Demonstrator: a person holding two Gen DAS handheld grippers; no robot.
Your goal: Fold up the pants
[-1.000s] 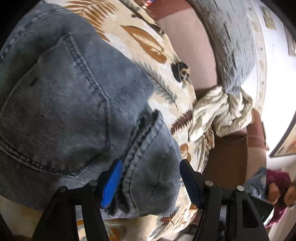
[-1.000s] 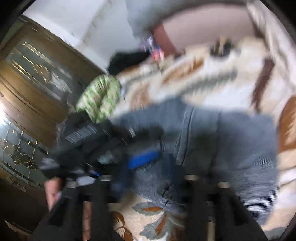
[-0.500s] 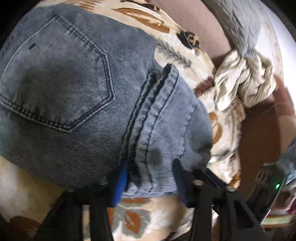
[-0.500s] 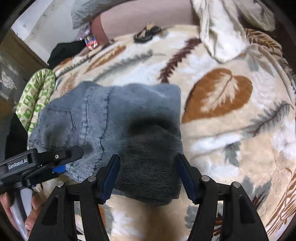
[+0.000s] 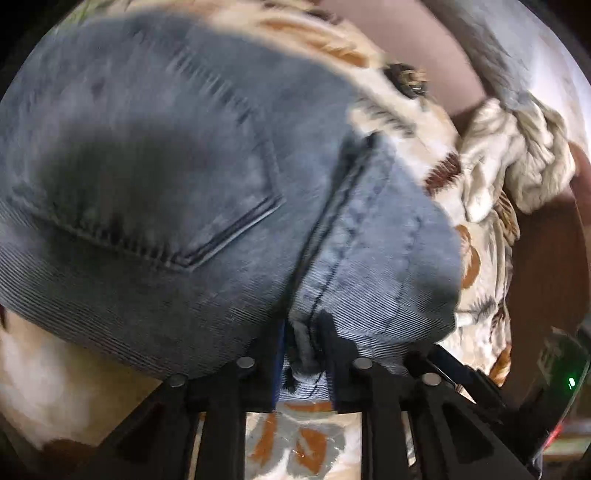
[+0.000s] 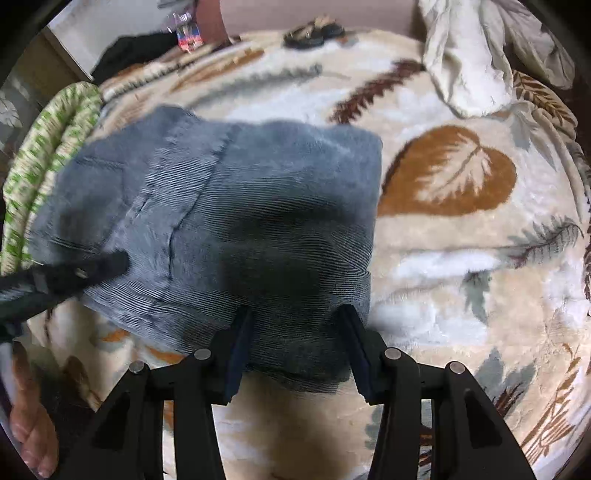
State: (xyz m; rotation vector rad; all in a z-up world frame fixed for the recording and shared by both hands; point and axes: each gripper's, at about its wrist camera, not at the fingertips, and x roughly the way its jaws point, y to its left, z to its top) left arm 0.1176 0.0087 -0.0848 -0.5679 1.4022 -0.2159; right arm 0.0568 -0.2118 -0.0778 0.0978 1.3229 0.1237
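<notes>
grey folded pants (image 6: 236,229) lying on a leaf-patterned blanket (image 6: 461,258) on the bed, left hand-held gripper (image 5: 303,354) pinched shut on the pants' seamed near edge, right hand-held gripper (image 6: 295,350) spread open around their near right corner, cream crumpled cloth (image 6: 476,55) far right

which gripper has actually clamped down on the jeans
The left gripper: its jaws pinch the jeans at the seam edge. The right gripper has jaws spread wide, straddling the fabric.

Leaf-print blanket (image 6: 461,236) covers the bed below a white wall (image 6: 96,29).
</notes>
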